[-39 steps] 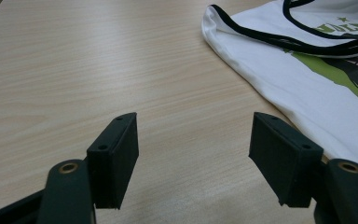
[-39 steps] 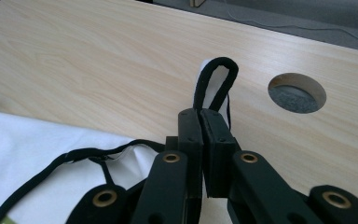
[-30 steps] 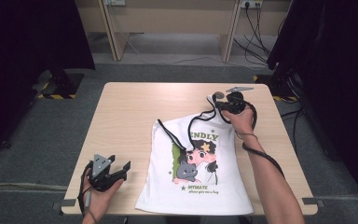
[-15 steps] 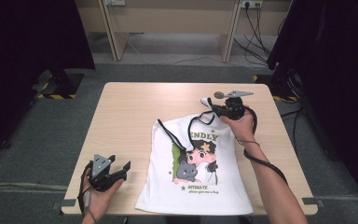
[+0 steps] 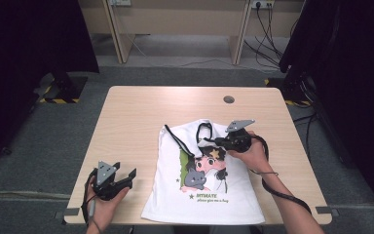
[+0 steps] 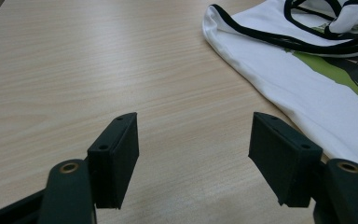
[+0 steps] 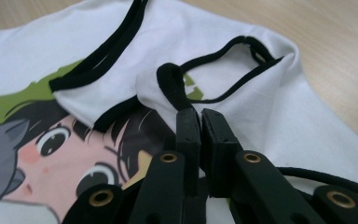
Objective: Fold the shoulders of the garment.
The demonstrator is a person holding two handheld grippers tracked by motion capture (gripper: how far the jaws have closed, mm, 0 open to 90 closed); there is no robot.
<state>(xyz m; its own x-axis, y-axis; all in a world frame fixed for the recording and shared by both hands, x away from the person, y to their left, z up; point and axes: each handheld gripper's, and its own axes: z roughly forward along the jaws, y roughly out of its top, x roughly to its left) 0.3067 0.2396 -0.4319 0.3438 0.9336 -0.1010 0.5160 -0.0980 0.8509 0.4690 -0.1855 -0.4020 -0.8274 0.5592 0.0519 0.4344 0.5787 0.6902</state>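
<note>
Wooden worktop (image 5: 136, 117) carries a white printed tank top (image 5: 209, 190), laid flat towards its right half. At the left, the left gripper (image 5: 125, 176) is rested near the front edge, jaws spread wide with nothing between them. At the right, the right gripper (image 7: 200, 122) is clamped on the garment's black-trimmed strap (image 7: 173, 86), drawn over the print. A fold of the top edge is judged in hand; next, the strap is to be laid down and released.

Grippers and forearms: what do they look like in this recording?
Both are black two-jaw tools. The left gripper and right gripper each carry a grey three-cornered plate on top, with brass-coloured rivets at the jaw joints. A black cable trails along each forearm; no sleeves reach the forearms.
</note>
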